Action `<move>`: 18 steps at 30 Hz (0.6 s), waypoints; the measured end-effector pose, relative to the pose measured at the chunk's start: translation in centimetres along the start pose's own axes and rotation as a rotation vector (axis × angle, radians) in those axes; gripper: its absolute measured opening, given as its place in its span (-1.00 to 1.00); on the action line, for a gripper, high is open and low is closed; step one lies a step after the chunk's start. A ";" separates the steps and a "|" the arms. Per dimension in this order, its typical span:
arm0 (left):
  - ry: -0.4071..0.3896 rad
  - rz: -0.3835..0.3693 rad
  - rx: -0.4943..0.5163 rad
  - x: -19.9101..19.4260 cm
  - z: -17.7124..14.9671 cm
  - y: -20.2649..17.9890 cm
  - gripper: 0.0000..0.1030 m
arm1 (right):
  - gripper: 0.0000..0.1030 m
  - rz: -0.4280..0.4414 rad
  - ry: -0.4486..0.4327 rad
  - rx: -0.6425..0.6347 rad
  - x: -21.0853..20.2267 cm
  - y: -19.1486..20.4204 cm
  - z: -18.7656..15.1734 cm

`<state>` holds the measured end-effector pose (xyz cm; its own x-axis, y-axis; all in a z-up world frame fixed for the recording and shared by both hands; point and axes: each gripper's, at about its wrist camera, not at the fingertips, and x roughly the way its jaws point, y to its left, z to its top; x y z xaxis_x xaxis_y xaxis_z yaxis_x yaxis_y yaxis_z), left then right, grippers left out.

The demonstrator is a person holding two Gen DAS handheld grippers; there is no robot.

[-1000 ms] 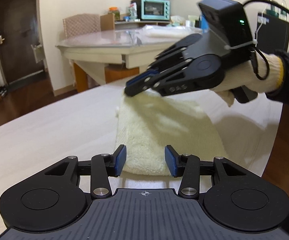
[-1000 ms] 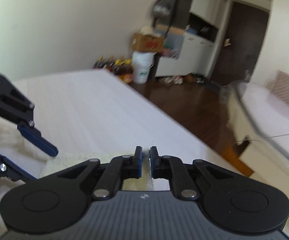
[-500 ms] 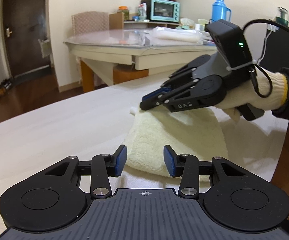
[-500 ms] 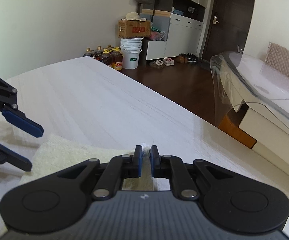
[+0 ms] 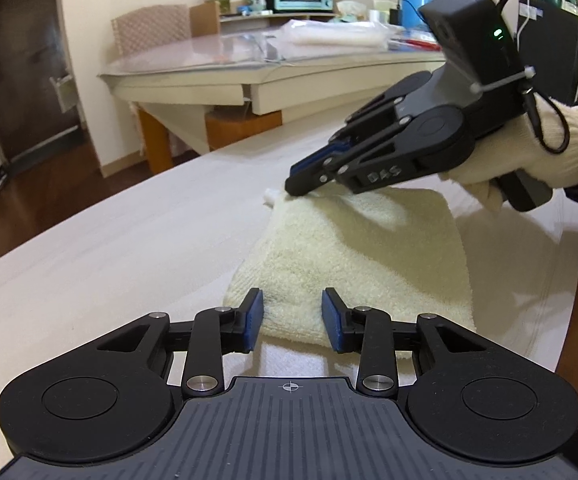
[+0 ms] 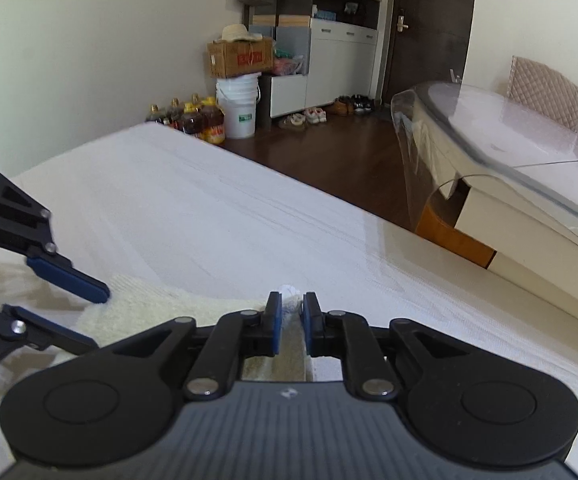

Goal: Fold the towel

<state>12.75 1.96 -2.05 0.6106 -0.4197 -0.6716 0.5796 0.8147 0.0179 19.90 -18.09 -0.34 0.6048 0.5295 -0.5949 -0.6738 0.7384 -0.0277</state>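
Right wrist: right gripper (image 6: pixel 289 312) fingers opening, towel (image 6: pixel 161 308) corner between.

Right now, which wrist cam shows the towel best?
Left wrist view. The towel lies folded on the white table, nearly whole in frame, with the right gripper on its far corner. The right wrist view shows only a strip of it, plus the corner tuft between that gripper's jaws, which are opening.

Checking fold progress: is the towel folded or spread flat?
Folded: towel lies doubled, with a rounded fold edge by the left tool.
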 end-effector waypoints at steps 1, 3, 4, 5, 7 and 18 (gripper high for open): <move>-0.008 -0.001 -0.020 -0.1 -0.1 0.1 -0.29 | -0.73 0.001 -0.014 0.005 -0.8 -0.1 -0.2; -0.034 0.000 -0.063 -0.6 -0.3 0.2 -0.24 | -0.73 0.004 -0.024 0.004 -1.9 -0.3 -0.5; -0.046 0.003 -0.084 -0.7 -0.4 0.2 -0.24 | -0.73 0.007 -0.024 -0.006 -2.5 -0.2 -0.9; -0.051 0.009 -0.093 -0.7 -0.4 0.1 -0.24 | -0.73 0.013 -0.023 -0.021 -3.1 -0.1 -1.3; -0.039 0.025 -0.097 -0.3 -0.5 -0.1 -0.24 | -0.73 0.024 -0.012 -0.053 -4.2 0.5 -2.2; 0.006 0.027 -0.012 1.3 0.6 1.2 0.12 | -0.68 -0.047 0.040 0.004 -5.4 2.2 -5.2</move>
<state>14.56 2.13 -2.46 0.6225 -0.3948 -0.6757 0.5564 0.8305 0.0273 12.91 -21.46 -1.37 0.6179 0.4771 -0.6249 -0.6433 0.7638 -0.0531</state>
